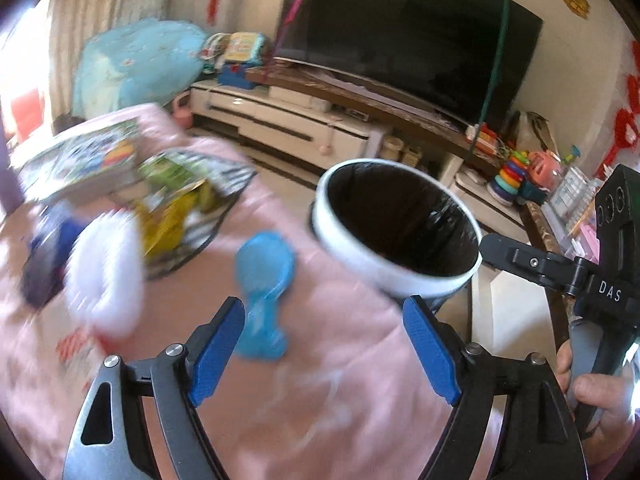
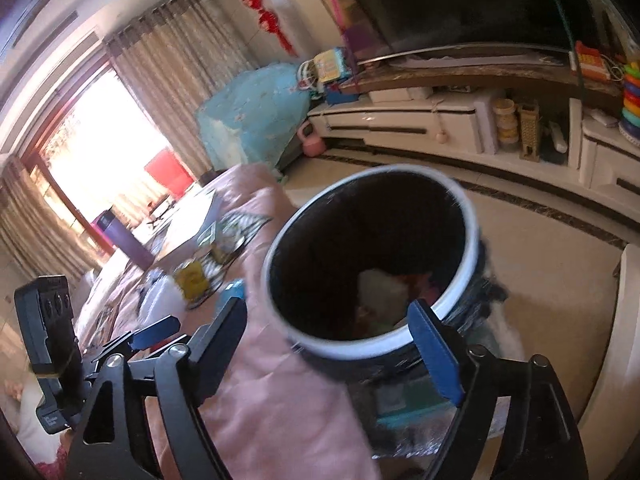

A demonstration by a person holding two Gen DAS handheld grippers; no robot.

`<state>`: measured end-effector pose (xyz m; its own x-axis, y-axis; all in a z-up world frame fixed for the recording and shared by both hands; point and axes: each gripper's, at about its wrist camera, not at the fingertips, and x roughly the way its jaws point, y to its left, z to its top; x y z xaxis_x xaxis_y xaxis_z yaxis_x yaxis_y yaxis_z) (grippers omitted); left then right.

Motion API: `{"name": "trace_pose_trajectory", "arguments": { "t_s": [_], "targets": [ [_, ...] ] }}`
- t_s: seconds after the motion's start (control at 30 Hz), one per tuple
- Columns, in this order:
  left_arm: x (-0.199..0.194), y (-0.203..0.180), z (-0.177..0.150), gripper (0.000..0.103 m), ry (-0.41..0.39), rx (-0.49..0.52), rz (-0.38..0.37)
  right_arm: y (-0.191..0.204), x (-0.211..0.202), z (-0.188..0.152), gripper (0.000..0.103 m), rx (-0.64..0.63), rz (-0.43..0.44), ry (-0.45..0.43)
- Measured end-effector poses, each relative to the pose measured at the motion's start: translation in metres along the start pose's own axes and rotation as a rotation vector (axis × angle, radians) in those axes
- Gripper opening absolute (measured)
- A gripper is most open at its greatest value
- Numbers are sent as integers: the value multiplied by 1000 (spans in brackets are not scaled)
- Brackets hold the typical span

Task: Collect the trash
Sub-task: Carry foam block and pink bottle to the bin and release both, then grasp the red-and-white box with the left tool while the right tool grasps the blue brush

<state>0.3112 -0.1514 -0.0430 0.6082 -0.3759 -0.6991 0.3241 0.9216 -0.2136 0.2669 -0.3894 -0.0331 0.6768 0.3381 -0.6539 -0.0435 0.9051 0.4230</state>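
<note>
1. The left gripper [image 1: 323,354] hangs over the pink blanket [image 1: 320,392], its blue pads spread wide with nothing between them; a crumpled blue wrapper [image 1: 264,292] lies on the blanket just ahead of the left pad.
2. The right gripper [image 2: 332,354] is spread wide too, gripping nothing; the white-rimmed trash bin [image 2: 372,256] stands directly ahead of it, black-lined, with crumpled white and reddish scraps at the bottom.
3. A blurred white wad [image 1: 106,276] lies to the left gripper's left, beside a wire basket [image 1: 192,216] of packets.

white-rimmed bin [image 2: 372,264] with black liner, open, beside pink cloth edge, trash inside; blue wrapper [image 1: 262,292] flat on cloth, left of bin.
</note>
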Motion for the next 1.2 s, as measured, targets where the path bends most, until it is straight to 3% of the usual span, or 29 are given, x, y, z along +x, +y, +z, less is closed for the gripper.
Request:
{"name": "trace_pose_trajectory", "arguments": {
  "t_s": [0.43,0.7,0.87,1.03,1.13,1.2],
  "targets": [
    [-92,67,-55,81,-39,-201,165,84,41,-54,92,-151,47,103],
    [-99,81,-53,81,-13,-261,199,115,72,-57,91,-210,50,131],
    [-74,77,-34,81,-4,-231,234,120,94,-47,68,-203,43,167],
    [-40,95,-24,79,47,-250,295,116,124,-39,58,-185,16,214],
    [-29,104,-25,64,63,-276,264,120,130,-35,52,-207,-6,207],
    [-29,106,-26,59,48,-268,254,124,133,-36,35,-233,-31,206]
  ]
}}
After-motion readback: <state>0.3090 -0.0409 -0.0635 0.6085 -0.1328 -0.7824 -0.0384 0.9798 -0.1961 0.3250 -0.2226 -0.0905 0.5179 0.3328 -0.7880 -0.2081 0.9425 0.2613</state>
